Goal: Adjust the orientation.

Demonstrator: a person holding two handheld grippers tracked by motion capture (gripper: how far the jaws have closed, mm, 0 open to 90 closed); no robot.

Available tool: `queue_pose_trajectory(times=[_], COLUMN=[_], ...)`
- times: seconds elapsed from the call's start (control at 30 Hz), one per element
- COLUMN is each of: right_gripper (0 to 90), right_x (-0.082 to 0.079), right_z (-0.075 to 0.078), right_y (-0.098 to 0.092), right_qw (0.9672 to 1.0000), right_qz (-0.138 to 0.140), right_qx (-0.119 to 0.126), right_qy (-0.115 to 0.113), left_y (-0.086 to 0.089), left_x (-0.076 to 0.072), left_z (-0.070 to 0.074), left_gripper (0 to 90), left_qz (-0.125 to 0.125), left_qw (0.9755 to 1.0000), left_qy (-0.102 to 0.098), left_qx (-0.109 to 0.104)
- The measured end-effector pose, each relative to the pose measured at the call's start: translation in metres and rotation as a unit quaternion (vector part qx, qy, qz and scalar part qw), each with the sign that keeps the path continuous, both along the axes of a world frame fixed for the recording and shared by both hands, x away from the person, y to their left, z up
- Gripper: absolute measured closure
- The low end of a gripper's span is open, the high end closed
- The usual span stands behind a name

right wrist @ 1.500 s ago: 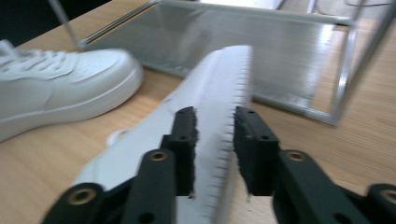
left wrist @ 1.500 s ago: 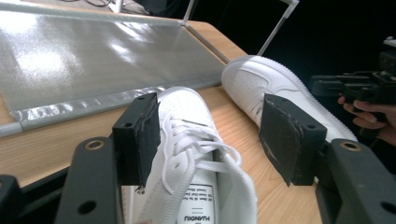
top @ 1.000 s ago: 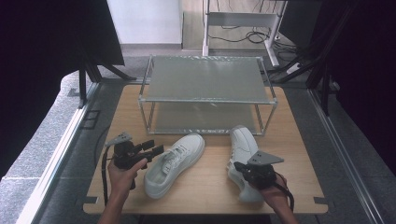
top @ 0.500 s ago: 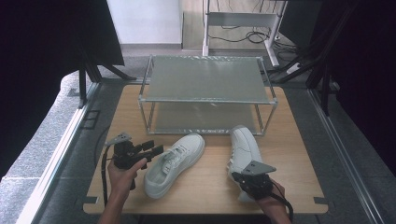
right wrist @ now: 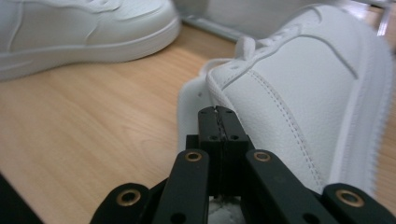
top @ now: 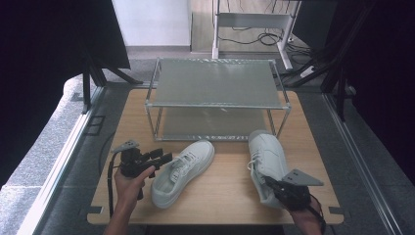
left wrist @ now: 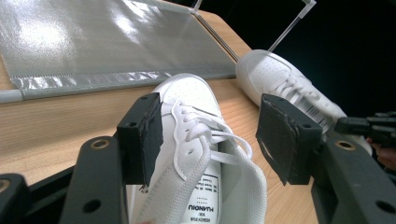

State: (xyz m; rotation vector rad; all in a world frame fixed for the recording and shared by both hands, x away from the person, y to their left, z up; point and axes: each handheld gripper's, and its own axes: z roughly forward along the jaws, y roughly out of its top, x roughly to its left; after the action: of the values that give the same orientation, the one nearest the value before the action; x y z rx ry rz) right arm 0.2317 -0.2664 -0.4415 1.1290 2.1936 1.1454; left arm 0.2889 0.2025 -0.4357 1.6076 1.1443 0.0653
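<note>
Jaws of the right hand-held gripper (right wrist: pixel 218 116) are pressed together at the heel opening of the right shoe (top: pixel 268 164); they look pinched on the collar or tongue edge there, though the material between them is hard to make out. Left hand-held gripper (left wrist: pixel 210 135) is spread wide, its pads either side of the laced throat of the left shoe (left wrist: pixel 196 154), not touching it.

Landmark: wire rack (top: pixel 218 98) at the back of the table (top: pixel 225 188). Both shoes lie on the table just in front of the rack. Right shoe: toe nearly under the rack's front right leg, heel toward the person, long axis roughly front to back. Left shoe: toe toward the rack's front rail, heel angled to the person's left, long axis diagonal.

Judgement: lift by the heel slowly; a thin pinch may slip. Left jaws should close squarely across the collar, clear of loose laces.
</note>
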Motion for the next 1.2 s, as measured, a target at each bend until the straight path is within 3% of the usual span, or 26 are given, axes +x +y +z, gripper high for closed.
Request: queue_pose_trajectory(times=[0.1,0.2,0.27,0.4,0.43,0.53,0.67,0.73,0.83,0.93,1.0,1.2], right_gripper=[90.0,90.0,89.8,88.9,88.9,88.9,88.9,88.9,88.9,88.9,90.0,90.0], right_x=[0.002,0.006,0.008,0.01,0.01,0.005,-0.006,-0.011,-0.017,-0.017,-0.017,-0.022], right_z=[-0.002,-0.003,-0.007,-0.011,-0.01,-0.004,0.006,0.004,-0.005,-0.015,-0.019,-0.02], right_y=[-0.014,-0.032,-0.041,-0.06,-0.061,-0.058,-0.039,-0.024,-0.006,-0.005,-0.01,-0.029], right_qw=[0.9997,0.999,0.9981,0.9961,0.9959,0.9964,0.9983,0.9993,0.9995,0.998,0.9964,0.9963], right_qz=[-0.024,-0.04,-0.058,-0.079,-0.078,-0.073,-0.038,-0.006,0.012,-0.015,-0.04,-0.049], right_qx=[-0.002,0.014,0.002,0.025,0.029,0.037,0.043,0.035,-0.017,-0.049,-0.067,-0.048], right_qy=[0.007,0.016,0.021,0.032,0.037,0.022,0.008,0.016,0.024,0.039,0.035,0.052], left_y=[-0.002,-0.003,-0.003,-0.003,-0.003,-0.003,-0.003,-0.003,-0.004,-0.003,-0.001,0.0], left_x=[0.0,0.0,0.0,0.0,0.0,0.001,0.001,0.001,0.001,0.001,0.001,0.002], left_z=[-0.001,-0.001,-0.001,-0.001,-0.001,-0.001,-0.002,-0.002,-0.003,-0.002,-0.002,-0.003], left_gripper=[40.6,40.6,40.6,40.6,40.6,40.6,40.6,40.6,40.6,40.6,40.6,40.9], left_qz=[-0.002,-0.005,-0.005,-0.006,-0.006,-0.004,-0.006,-0.006,-0.007,-0.006,-0.004,-0.002], left_qw=[1.0,1.0,1.0,1.0,1.0,1.0,1.0,1.0,1.0,0.9999,1.0,0.9998], left_qy=[0.002,0.003,0.003,0.003,0.003,0.004,0.005,0.006,0.007,0.009,0.008,0.018], left_qx=[0.0,0.001,0.001,0.001,0.0,-0.001,0.001,0.0,0.001,0.0,-0.001,-0.011])
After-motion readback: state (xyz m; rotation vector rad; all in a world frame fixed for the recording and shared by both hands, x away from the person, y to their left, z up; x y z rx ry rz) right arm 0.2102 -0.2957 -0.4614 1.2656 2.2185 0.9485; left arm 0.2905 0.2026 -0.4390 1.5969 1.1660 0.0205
